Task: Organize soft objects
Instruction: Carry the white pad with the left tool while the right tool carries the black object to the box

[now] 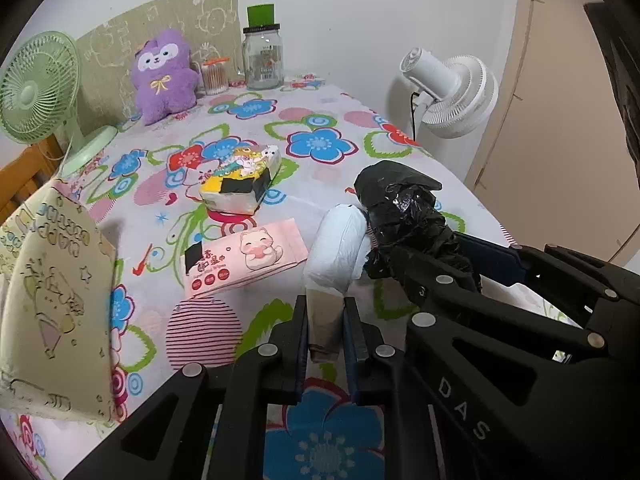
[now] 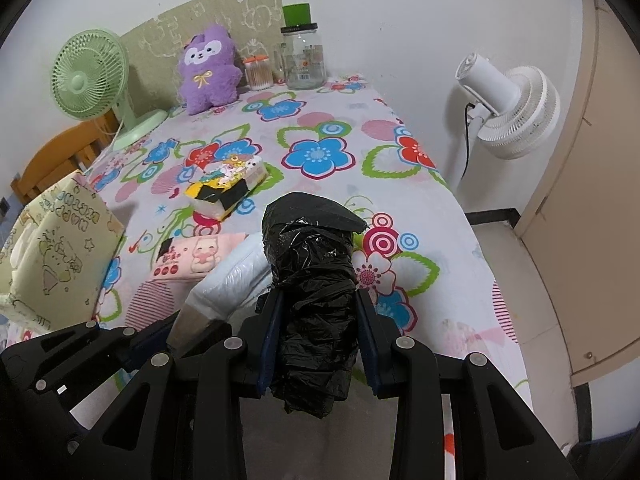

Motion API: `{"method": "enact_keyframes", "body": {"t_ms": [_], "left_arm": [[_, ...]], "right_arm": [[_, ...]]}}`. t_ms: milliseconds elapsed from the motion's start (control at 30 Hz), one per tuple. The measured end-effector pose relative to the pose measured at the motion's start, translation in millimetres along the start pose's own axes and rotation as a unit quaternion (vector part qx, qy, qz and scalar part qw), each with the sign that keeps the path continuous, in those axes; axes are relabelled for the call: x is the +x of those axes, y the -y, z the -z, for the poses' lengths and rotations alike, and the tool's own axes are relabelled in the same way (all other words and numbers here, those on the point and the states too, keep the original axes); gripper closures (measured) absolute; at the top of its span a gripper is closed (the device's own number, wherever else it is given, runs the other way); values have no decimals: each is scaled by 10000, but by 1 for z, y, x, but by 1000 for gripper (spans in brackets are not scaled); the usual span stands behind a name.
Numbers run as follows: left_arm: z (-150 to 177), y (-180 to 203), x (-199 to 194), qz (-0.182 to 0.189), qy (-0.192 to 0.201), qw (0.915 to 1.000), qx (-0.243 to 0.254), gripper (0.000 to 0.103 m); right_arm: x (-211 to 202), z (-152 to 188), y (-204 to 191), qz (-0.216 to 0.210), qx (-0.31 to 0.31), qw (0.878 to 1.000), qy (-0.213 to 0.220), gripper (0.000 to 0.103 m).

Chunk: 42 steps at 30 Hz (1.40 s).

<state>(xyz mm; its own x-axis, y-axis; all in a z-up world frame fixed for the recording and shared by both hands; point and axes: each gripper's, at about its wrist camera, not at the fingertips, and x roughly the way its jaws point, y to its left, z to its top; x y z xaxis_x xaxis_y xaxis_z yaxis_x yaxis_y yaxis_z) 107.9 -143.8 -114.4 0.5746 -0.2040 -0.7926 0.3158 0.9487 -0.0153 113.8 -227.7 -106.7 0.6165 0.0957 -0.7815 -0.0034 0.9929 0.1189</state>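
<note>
bench cover: white, bright flowers
plush: purple
bag roll: black
wipes pack: pink
fan: green

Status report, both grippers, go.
Left gripper shut on white bag roll. Right gripper shut on black bag roll. Rolls side by side above the flowered bed. Nothing blocking.

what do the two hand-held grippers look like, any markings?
Both are matte black plastic linkage frames with cut-out arms and round silver rivets at the joints. The fingers carry flat dark-blue pads. The right hand-held gripper bears white "DAS" lettering on one arm. The left hand-held gripper shows no lettering. No cables or sleeves visible.
</note>
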Motion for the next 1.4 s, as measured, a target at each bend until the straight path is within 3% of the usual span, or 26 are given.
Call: {"method": "enact_keyframes", "body": {"t_ms": [1400], "left_arm": [[5,-30,-109,-230,848,9960,140,90]], "right_arm": [[-104,-9,-59,113,-199,9964,822,65]]}}
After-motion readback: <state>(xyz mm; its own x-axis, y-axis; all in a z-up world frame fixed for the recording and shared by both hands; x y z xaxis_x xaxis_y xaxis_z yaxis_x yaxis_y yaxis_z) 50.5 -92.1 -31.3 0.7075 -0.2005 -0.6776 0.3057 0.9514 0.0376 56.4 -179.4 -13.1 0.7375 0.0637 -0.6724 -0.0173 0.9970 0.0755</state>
